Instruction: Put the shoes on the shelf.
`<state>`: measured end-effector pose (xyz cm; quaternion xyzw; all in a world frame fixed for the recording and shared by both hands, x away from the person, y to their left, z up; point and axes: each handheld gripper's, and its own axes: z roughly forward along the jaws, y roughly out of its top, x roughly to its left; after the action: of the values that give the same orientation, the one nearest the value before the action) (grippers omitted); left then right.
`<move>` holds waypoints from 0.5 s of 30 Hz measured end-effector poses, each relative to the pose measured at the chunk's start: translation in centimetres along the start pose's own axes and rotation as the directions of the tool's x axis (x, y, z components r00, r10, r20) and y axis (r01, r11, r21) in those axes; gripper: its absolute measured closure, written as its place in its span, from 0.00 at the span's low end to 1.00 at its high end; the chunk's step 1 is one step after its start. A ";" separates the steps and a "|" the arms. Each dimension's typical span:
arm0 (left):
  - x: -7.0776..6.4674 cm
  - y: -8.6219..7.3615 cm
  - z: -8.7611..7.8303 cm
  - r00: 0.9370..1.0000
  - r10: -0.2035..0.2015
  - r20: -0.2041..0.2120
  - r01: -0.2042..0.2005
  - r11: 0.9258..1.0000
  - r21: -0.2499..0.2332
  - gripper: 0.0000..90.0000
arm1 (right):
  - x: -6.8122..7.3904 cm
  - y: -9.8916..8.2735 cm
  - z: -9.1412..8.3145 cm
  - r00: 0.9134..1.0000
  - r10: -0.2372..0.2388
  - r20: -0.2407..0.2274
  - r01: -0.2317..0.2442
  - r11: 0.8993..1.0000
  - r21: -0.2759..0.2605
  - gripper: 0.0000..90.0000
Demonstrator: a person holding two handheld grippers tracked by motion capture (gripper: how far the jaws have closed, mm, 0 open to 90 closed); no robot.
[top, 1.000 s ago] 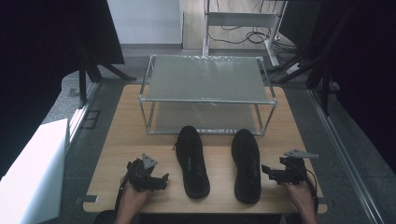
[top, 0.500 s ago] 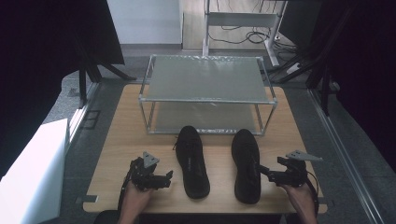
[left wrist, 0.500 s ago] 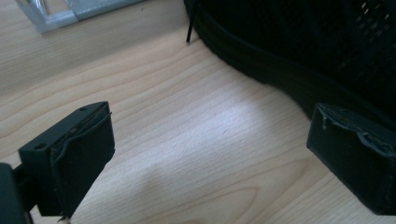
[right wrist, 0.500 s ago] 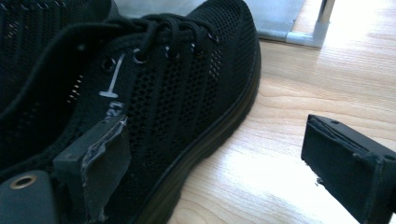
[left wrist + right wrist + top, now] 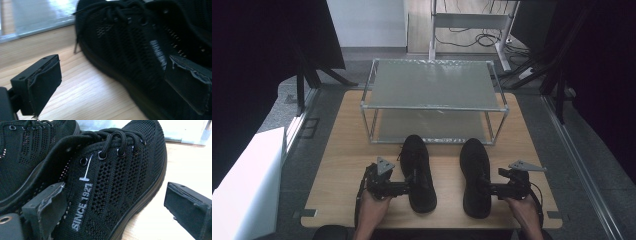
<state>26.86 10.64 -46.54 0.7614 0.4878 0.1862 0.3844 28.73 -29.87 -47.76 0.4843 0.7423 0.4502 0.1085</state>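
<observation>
Two black mesh lace-up shoes lie side by side on the wooden table (image 5: 337,150), toes toward the rack. My left gripper (image 5: 404,189) points at the left shoe (image 5: 417,170) from its left side. In the left gripper view its jaws stand wide apart (image 5: 112,92), the right pad (image 5: 190,85) in front of that shoe's side (image 5: 120,37), neither pad pressing. My right gripper (image 5: 488,190) faces the right shoe (image 5: 475,175). Its jaws (image 5: 117,212) have just been opening, with the side of the right shoe (image 5: 112,182) between them; the right pad (image 5: 190,207) is clear of it.
A two-level metal rack (image 5: 432,85) stands at the back of the table, just beyond the shoes' toes. A white box (image 5: 247,185) sits on the floor to the left. Bare wood lies left of the left shoe and right of the right shoe (image 5: 190,160).
My left gripper has moved right and a little up, closing in on the left shoe's side. The right hand has hardly shifted. The shoes have not moved.
</observation>
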 end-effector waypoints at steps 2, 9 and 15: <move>-0.3 0.2 0.3 1.000 0.012 -0.001 -0.012 1.000 0.010 0.00 | 0.0 0.1 0.1 1.000 0.009 0.000 -0.009 1.000 -0.004 0.06; -0.9 1.2 2.0 1.000 -0.005 0.024 0.005 1.000 0.029 0.00 | 0.1 0.4 1.0 1.000 -0.007 0.016 0.007 1.000 0.005 0.06; -0.9 1.6 3.4 0.998 -0.045 0.040 0.043 0.998 0.043 0.00 | 0.8 0.7 2.2 0.999 -0.043 0.026 0.042 0.998 0.041 0.11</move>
<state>29.66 8.06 -47.36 0.7621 0.5002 0.1518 0.3821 30.05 -27.88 -48.30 0.4763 0.7598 0.4264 0.1183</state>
